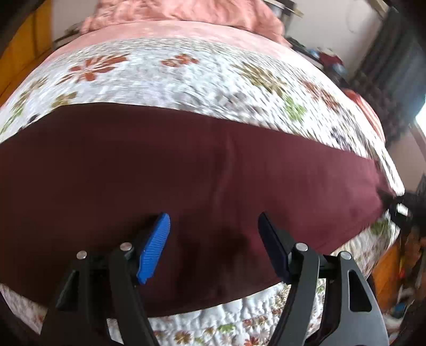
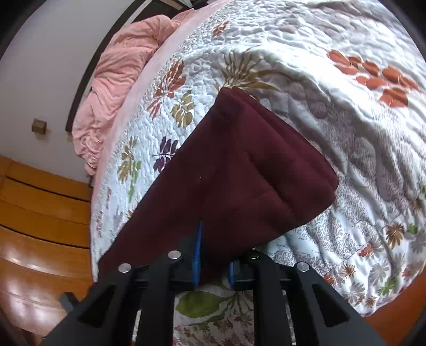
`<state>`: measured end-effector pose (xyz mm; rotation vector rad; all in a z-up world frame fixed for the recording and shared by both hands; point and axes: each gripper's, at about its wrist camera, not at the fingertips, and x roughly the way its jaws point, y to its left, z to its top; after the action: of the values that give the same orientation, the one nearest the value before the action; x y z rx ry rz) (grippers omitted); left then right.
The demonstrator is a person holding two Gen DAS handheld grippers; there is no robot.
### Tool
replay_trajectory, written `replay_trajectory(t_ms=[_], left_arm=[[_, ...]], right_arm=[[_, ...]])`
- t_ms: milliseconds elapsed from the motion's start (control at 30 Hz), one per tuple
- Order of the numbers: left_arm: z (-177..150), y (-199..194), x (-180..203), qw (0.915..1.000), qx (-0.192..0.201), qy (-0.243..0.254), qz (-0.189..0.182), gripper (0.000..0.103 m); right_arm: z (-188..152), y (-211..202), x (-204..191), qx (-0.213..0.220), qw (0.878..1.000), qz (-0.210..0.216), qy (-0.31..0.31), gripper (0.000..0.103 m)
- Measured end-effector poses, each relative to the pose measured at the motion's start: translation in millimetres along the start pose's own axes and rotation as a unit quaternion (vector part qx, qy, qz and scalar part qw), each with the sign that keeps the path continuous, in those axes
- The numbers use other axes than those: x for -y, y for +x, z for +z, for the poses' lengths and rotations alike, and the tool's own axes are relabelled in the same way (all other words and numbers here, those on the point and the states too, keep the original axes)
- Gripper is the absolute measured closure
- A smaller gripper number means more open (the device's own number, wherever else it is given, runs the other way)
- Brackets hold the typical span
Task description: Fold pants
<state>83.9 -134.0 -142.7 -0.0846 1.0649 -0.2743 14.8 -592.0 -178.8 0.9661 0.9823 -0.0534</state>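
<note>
The dark maroon pants (image 1: 186, 170) lie spread as a long band across the floral quilt (image 1: 165, 77) on the bed. My left gripper (image 1: 214, 226) is open, its blue pads (image 1: 155, 247) wide apart just above the maroon cloth, holding nothing. In the right wrist view the pants (image 2: 239, 165) rise from the quilt (image 2: 332, 111) as a lifted folded panel with stitched seams. My right gripper (image 2: 215, 250) is shut on the near edge of that cloth; the fabric covers most of its pads.
A crumpled pink blanket (image 1: 186, 13) lies at the head of the bed, also in the right wrist view (image 2: 119, 79). Orange wooden furniture (image 2: 40, 213) stands beside the bed. Clutter sits at the bed's right side (image 1: 330, 58).
</note>
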Motion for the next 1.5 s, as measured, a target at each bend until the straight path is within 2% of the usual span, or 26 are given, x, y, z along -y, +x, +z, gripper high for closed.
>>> replay_trajectory(t_ms=[33, 100, 200, 233, 333, 400, 533, 667, 800, 967, 1133, 1333, 1500], left_arm=[[0, -1, -2, 1.0, 0.0, -0.002, 0.009, 0.033], [-5, 11, -10, 0.9998, -0.018, -0.006, 0.002, 0.033], [-5, 8, -7, 0.9998, -0.016, 0.014, 0.004, 0.033], [-3, 4, -9, 0.9999, -0.015, 0.002, -0.004, 0.033], [0, -13, -27, 0.9982, 0.0, -0.057, -0.019, 0.033], [0, -24, -33, 0.998, 0.006, -0.061, -0.01, 0.033], [-3, -51, -59, 0.9965, 0.033, -0.076, 0.012, 0.027], [-9, -69, -93, 0.9925, 0.045, -0.109, 0.032, 0.027], [-14, -80, -118, 0.9883, 0.05, -0.136, 0.048, 0.027], [-19, -94, -147, 0.982, 0.057, -0.171, 0.055, 0.025], [-22, -99, -161, 0.9785, 0.058, -0.19, 0.056, 0.025], [-27, -110, -176, 0.974, 0.068, -0.208, 0.061, 0.025], [-32, -118, -190, 0.9691, 0.075, -0.226, 0.063, 0.024]], right_arm=[[-2, 2, 1, -0.001, 1.0, 0.0, 0.004, 0.086], [-2, 10, 5, -0.002, 1.0, 0.004, 0.012, 0.087], [-2, 8, -3, 0.0, 1.0, -0.004, 0.014, 0.087], [-1, -4, -3, 0.006, 1.0, -0.006, 0.004, 0.087], [-1, -26, -33, 0.038, 0.999, -0.007, -0.036, 0.087], [-2, -33, -59, 0.054, 0.996, -0.014, -0.068, 0.087], [-19, -47, -134, 0.092, 0.979, -0.023, -0.179, 0.087], [-41, -42, -195, 0.096, 0.96, -0.017, -0.264, 0.087], [-73, -19, -251, 0.074, 0.94, -0.005, -0.334, 0.087], [-112, 22, -294, 0.029, 0.921, 0.006, -0.389, 0.087], [-150, 63, -319, -0.019, 0.906, 0.006, -0.423, 0.087], [-178, 88, -336, -0.057, 0.901, 0.038, -0.428, 0.087], [-213, 105, -353, -0.085, 0.879, 0.042, -0.467, 0.087]])
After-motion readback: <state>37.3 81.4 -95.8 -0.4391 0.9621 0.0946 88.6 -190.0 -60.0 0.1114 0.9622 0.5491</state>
